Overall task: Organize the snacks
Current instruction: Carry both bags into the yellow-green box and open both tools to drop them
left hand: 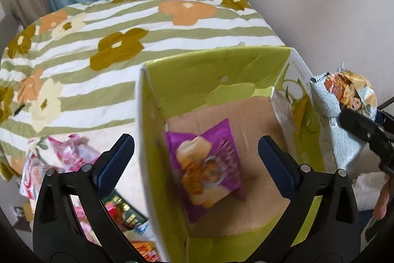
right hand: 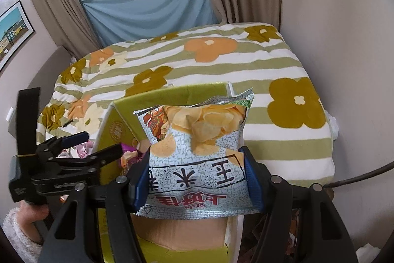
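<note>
Our left gripper (left hand: 197, 162) stands with its jaws wide apart over the open box (left hand: 216, 70), and nothing is between them. Below that gap, in the lower middle of the left wrist view, the purple bag (left hand: 209, 164) lies inside the box against its left wall, clear of both pads. It looks blurred, so we cannot say whether it has settled flat on the cardboard floor.

Our right gripper (right hand: 197, 179) is clamped on the chip bag (right hand: 197, 139), its blue pads pressing the bag's two sides low down while the top of the bag stands up above them at the centre of the right wrist view. In the left wrist view the same bag shows at the right edge, outside the box's right wall.

As we judge it, the step in hand is to drop the chip bag in beside the purple one. To do it well we should carry the bag over the near rim until it hangs above bare cardboard, lower it inside the walls, and only then part the jaws, so that it does not catch on the rim or tip out. The left gripper, at the left of the right wrist view, should draw back to clear the way. More bags (left hand: 73, 152) wait outside the box at lower left.
</note>
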Demonstrator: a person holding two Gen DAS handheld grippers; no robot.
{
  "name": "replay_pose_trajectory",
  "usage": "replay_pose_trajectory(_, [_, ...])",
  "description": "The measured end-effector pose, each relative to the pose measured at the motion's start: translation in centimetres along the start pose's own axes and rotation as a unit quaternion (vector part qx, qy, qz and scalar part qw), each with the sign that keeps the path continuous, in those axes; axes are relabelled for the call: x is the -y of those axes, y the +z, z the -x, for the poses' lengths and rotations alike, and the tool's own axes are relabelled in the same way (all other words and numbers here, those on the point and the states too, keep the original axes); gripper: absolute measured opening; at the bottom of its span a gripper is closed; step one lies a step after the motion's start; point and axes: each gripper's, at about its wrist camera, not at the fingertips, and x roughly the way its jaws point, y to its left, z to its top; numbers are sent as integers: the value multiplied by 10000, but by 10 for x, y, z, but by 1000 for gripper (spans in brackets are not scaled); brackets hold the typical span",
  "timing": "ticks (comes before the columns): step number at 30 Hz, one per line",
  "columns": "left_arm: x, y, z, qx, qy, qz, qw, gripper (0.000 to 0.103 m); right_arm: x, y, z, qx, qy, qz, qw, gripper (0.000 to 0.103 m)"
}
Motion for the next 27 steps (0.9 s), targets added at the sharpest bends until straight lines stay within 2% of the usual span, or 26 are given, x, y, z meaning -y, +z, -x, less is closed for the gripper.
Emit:
replay_pose_trajectory(9, [-21,-12,31,149,218,100,9996,100,-23,11,-17,-74,276,119,9995,62])
replay_pose_trajectory(17, [-31,-14,34,128,343,147,9992,100,-35,21,-51,-189,307,372,9987,63])
replay_pose_trajectory(19, [-33,-15,33,107,350,192,9991,100,-35,22,-55,-169,334,378,9986,70])
replay_pose_trajectory(21, [-35,-19,34,67,374,213,9990,100,-34,20,-53,-112,444,365,9983,101])
replay_pose_trajectory(24, [-39,-30,38,74,477,327,9983,100,-34,13,-44,29,419,466,9980,102])
replay_pose_trajectory(27, [-41,-38,37,1,425,441,9981,100,-31,3,-34,176,399,489,9978,102])
